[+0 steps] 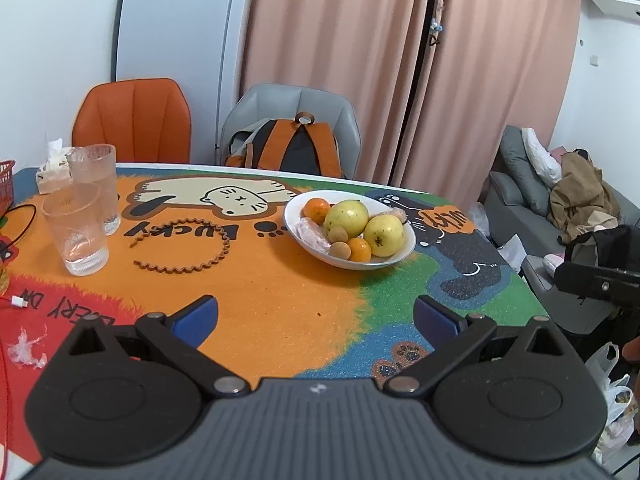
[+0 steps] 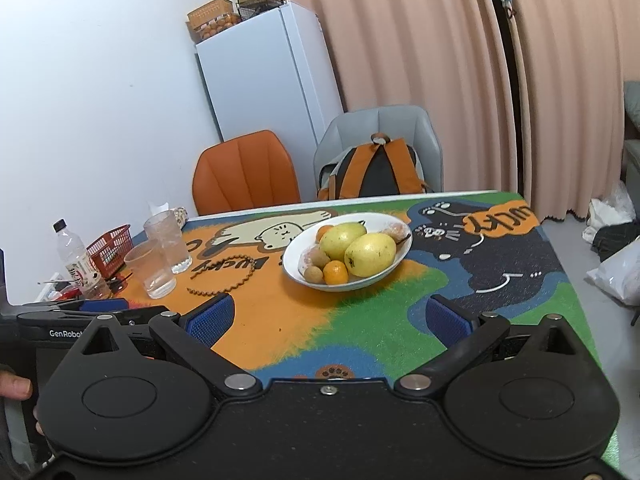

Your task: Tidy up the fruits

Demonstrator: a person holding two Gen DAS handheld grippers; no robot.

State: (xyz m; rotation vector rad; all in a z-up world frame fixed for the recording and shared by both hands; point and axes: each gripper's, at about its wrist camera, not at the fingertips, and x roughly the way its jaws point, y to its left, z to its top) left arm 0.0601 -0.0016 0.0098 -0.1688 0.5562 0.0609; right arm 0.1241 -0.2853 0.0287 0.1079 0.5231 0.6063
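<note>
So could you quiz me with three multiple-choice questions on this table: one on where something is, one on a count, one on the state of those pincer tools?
1. Where is the fruit?
A. in a white bowl
B. in the red basket
C. loose on the mat

2. How many clear cups stand on the table?
A. one
B. two
C. four

3. How are the two grippers?
A. both open, empty
B. both shut on fruit
C. one holds a cup

Answers: 1 A, the fruit is piled in the bowl. 2 B, two cups stand side by side. 3 A, the left gripper and right gripper have their jaws spread with nothing between.
</note>
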